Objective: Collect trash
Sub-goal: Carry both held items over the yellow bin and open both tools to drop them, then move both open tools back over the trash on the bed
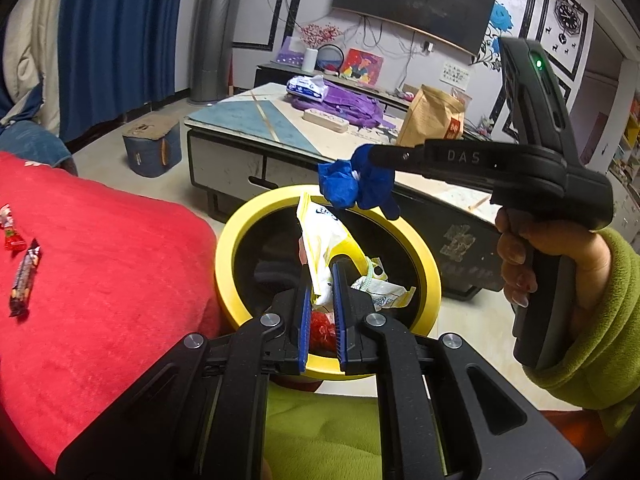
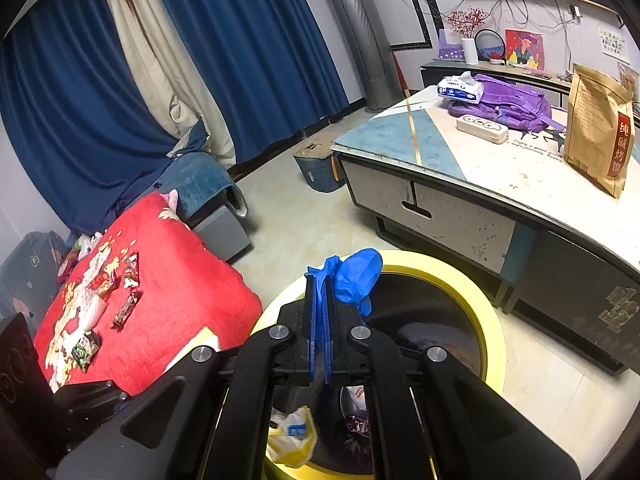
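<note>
The yellow-rimmed bin (image 1: 236,248) stands on the floor between the red-covered seat (image 1: 100,248) and the low table (image 1: 280,128), with wrappers (image 1: 384,294) already lying inside it. Above its opening the left gripper (image 1: 322,276) pinches a yellow-and-white wrapper (image 1: 320,236), whose long axis rises upright from the jaws. Over the bin's far rim the right gripper (image 2: 320,280) is clamped on a crumpled blue glove (image 2: 356,276), which droops toward the bin. Snack bars (image 1: 24,276) lie on the seat beside the bin.
</note>
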`<state>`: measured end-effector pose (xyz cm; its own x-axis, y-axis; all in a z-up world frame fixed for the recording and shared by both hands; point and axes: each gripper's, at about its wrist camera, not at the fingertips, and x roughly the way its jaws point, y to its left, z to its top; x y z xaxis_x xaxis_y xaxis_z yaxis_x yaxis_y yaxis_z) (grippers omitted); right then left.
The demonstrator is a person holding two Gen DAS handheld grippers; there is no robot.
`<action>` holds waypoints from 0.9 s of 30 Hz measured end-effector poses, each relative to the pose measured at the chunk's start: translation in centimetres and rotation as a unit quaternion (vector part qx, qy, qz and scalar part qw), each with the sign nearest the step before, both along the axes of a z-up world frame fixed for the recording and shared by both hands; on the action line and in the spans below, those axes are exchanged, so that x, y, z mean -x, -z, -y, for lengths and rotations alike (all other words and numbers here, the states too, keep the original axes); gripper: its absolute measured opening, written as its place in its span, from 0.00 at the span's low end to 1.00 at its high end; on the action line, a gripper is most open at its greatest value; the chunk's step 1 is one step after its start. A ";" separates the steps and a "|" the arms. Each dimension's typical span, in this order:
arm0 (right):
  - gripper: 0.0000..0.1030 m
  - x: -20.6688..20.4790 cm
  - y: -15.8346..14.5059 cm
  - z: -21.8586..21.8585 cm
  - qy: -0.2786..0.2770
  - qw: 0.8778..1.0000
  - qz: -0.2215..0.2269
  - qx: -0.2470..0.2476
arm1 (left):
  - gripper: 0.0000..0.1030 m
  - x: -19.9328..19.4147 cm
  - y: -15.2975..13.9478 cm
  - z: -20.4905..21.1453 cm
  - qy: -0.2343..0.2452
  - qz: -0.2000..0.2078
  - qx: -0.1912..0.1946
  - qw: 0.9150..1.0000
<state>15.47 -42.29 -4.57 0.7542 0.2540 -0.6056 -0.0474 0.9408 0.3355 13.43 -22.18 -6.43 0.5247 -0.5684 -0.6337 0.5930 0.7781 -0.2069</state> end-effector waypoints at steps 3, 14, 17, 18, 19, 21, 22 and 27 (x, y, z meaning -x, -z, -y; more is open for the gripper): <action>0.03 -0.1 0.3 0.2 0.002 1.000 -0.003 -0.001 | 0.05 0.1 0.4 0.6 0.005 -0.002 -0.006 1.000; 0.03 -0.4 0.8 0.8 0.012 1.000 -0.012 -0.008 | 0.08 -0.8 1.0 1.0 0.005 -0.019 -0.006 1.000; 0.07 -0.4 1.0 1.0 0.015 1.000 -0.017 -0.009 | 0.22 -1.1 0.8 0.5 -0.003 -0.021 0.001 1.000; 0.10 -0.5 1.1 1.0 0.016 1.000 -0.019 -0.011 | 0.28 -1.1 0.7 0.2 -0.005 -0.021 0.005 1.000; 0.20 -0.5 1.1 1.1 0.017 1.000 -0.019 -0.013 | 0.30 -1.1 0.6 0.0 -0.009 -0.021 0.008 1.000; 0.28 -0.4 1.1 1.1 0.020 1.000 -0.018 -0.015 | 0.42 -1.2 0.4 -0.3 -0.013 -0.022 0.011 1.000; 0.28 -0.3 1.0 1.1 0.021 1.000 -0.017 -0.014 | 0.45 -1.2 0.3 -0.5 -0.018 -0.021 0.013 1.000; 0.39 -0.1 0.7 1.0 0.026 1.000 -0.012 -0.009 | 0.74 -0.9 -0.3 -1.6 -0.040 -0.011 0.017 0.999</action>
